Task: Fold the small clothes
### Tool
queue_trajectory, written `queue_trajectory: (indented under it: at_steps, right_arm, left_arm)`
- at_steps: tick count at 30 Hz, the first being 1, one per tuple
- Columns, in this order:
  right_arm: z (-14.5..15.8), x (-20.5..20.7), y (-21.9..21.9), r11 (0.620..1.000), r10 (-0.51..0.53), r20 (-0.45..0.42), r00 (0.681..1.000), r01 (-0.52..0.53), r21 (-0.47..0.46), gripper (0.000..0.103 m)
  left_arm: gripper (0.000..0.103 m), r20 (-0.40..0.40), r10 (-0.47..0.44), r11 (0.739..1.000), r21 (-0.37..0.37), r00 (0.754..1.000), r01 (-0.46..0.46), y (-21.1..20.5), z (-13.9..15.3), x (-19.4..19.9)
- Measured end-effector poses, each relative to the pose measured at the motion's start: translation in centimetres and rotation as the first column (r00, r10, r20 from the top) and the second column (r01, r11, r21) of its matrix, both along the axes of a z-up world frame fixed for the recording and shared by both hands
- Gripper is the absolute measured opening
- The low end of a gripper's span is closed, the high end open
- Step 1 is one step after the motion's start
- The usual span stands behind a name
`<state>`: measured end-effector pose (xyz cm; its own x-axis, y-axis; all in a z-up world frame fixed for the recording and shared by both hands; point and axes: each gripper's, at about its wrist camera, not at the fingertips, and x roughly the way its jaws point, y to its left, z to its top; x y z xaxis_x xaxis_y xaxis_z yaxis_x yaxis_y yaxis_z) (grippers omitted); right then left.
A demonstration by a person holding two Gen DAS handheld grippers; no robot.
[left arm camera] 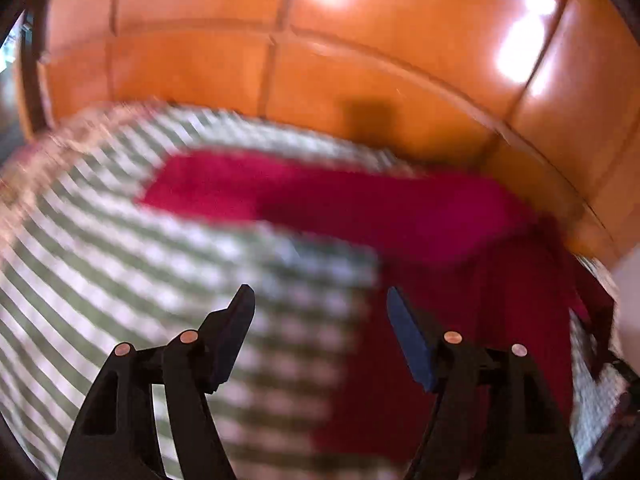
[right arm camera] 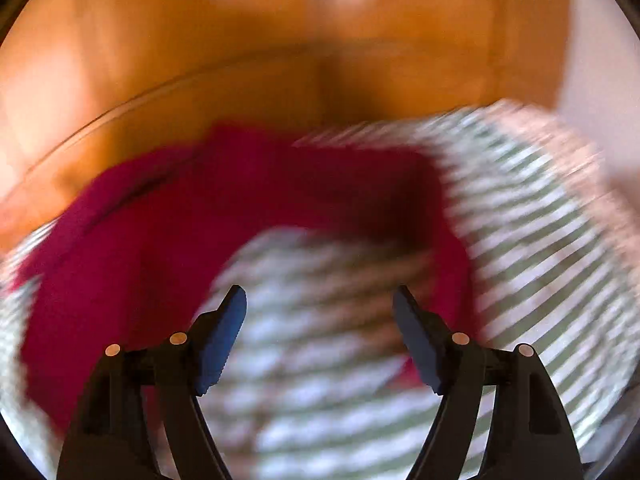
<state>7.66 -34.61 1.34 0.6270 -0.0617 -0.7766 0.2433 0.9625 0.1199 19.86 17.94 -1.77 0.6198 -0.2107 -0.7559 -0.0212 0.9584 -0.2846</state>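
Both grippers, L (left arm camera: 320, 300) & R (right arm camera: 320, 300), wide, empty, low centre over red garment (left arm camera: 420, 216) on striped cloth (left arm camera: 140, 260); wood panels (left arm camera: 360, 60) up top.

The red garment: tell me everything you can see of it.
The red garment is a deep crimson, soft-looking cloth with no pattern, blurred in both views. It lies spread on the green-and-white striped cover, close to the orange wooden panelling. One long band runs across the far side and another part turns toward the camera, so it looks partly folded or bent; in the right wrist view it curves around a patch of striped cover. Neither open hand-held gripper grips it; seams and garment type cannot be made out.
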Motion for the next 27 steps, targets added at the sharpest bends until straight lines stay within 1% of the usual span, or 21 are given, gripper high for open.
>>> queue_trajectory:
  at_steps: [1, 2, 3, 4, 6, 7, 8, 9, 10, 11, 12, 13, 14, 15, 18, 19, 21, 23, 24, 25, 27]
  right_arm:
    - [-0.7, -0.5, 1.2, 0.998, 0.045, -0.019, 0.999, -0.045, 0.047, 0.071]
    - [-1.6, -1.1, 2.8, 0.989, 0.099, -0.038, 0.994, -0.094, 0.111, 0.067]
    - [-2.2, -1.5, 3.9, 0.980, 0.134, -0.053, 0.990, -0.125, 0.157, 0.064]
    - [-3.1, -1.9, 5.6, 0.960, 0.189, -0.077, 0.979, -0.168, 0.226, 0.063]
    - [-4.2, -2.5, 7.9, 0.929, 0.253, -0.093, 0.963, -0.216, 0.299, 0.061]
    - [-4.8, -2.9, 9.1, 0.919, 0.278, -0.099, 0.956, -0.234, 0.316, 0.061]
    - [-5.1, -3.1, 10.0, 0.916, 0.290, -0.100, 0.952, -0.246, 0.317, 0.060]
    - [-5.4, -3.3, 10.7, 0.911, 0.301, -0.100, 0.948, -0.256, 0.322, 0.049]
    - [-5.7, -3.3, 11.4, 0.902, 0.315, -0.106, 0.943, -0.263, 0.343, 0.046]
    - [-5.8, -3.4, 11.9, 0.906, 0.314, -0.108, 0.943, -0.264, 0.331, 0.041]
    - [-5.7, -3.5, 12.1, 0.912, 0.315, -0.104, 0.943, -0.271, 0.307, 0.025]
    - [-5.4, -3.5, 12.3, 0.915, 0.323, -0.102, 0.941, -0.283, 0.286, 0.018]
    - [-5.0, -3.5, 12.1, 0.914, 0.325, -0.098, 0.941, -0.286, 0.289, 0.011]
    - [-4.7, -3.4, 11.7, 0.914, 0.323, -0.090, 0.942, -0.286, 0.288, 0.010]
    - [-1.7, -4.4, 10.4, 0.927, 0.308, -0.025, 0.951, -0.294, 0.233, 0.008]
    - [0.0, -5.0, 9.3, 0.933, 0.302, 0.008, 0.953, -0.298, 0.200, 0.008]
    - [2.2, -6.1, 7.8, 0.942, 0.299, 0.039, 0.953, -0.301, 0.145, 0.008]
    - [3.4, -7.4, 5.9, 0.952, 0.288, 0.040, 0.957, -0.291, 0.093, 0.008]
    - [3.5, -8.0, 5.1, 0.956, 0.282, 0.031, 0.959, -0.284, 0.073, 0.008]
    - [3.4, -8.7, 4.1, 0.963, 0.266, 0.012, 0.964, -0.267, 0.048, 0.008]
    - [2.4, -9.7, 2.5, 0.973, 0.231, -0.034, 0.972, -0.230, 0.030, 0.007]
  left_arm:
    - [0.067, -0.015, -0.014, 1.000, -0.015, 1.000, 0.014, -0.5, -0.7, -0.3]
    - [0.059, -0.029, -0.024, 0.999, -0.034, 0.999, 0.023, -1.0, -1.4, -0.5]
    - [0.055, -0.050, -0.039, 0.997, -0.062, 0.998, 0.036, -1.6, -2.0, -0.7]
    - [0.050, -0.067, -0.053, 0.996, -0.080, 0.996, 0.048, -2.0, -2.5, -0.6]
    - [0.040, -0.077, -0.062, 0.995, -0.082, 0.995, 0.056, -3.0, -3.1, -0.8]
    - [0.028, -0.080, -0.064, 0.996, -0.068, 0.995, 0.058, -3.5, -3.5, -0.7]
    - [0.012, -0.091, -0.067, 0.997, -0.056, 0.994, 0.062, -4.0, -3.8, -0.7]
    - [0.003, -0.102, -0.071, 0.997, -0.048, 0.992, 0.066, -4.4, -4.0, -0.7]
    - [0.003, -0.101, -0.072, 0.997, -0.037, 0.992, 0.069, -4.8, -3.9, -0.9]
    - [0.003, -0.090, -0.070, 0.997, -0.029, 0.993, 0.068, -4.9, -3.6, -1.2]
    - [0.003, -0.075, -0.071, 0.997, -0.024, 0.995, 0.069, -5.1, -2.9, -1.7]
    - [0.002, -0.062, -0.070, 0.997, -0.026, 0.996, 0.069, -5.0, -2.4, -2.0]
    - [0.002, -0.040, -0.069, 0.997, -0.029, 0.997, 0.067, -4.8, -1.5, -2.6]
    - [0.002, -0.025, -0.069, 0.997, -0.032, 0.997, 0.068, -4.4, -1.1, -2.8]
    - [0.002, 0.020, -0.077, 0.995, -0.066, 0.997, 0.078, -3.1, 1.5, -4.9]
    - [0.002, 0.027, -0.080, 0.994, -0.073, 0.996, 0.082, -2.9, 1.9, -5.5]
    - [0.002, 0.033, -0.096, 0.989, -0.110, 0.995, 0.099, -2.3, 2.8, -7.4]
    - [0.002, 0.020, -0.108, 0.985, -0.132, 0.994, 0.110, -2.4, 2.7, -9.8]
    - [0.002, 0.009, -0.116, 0.982, -0.147, 0.993, 0.116, -2.6, 2.5, -10.8]
    - [0.002, -0.009, -0.129, 0.977, -0.173, 0.992, 0.126, -3.0, 2.0, -12.1]
    - [0.002, -0.046, -0.149, 0.974, -0.181, 0.988, 0.139, -3.9, 1.0, -14.3]
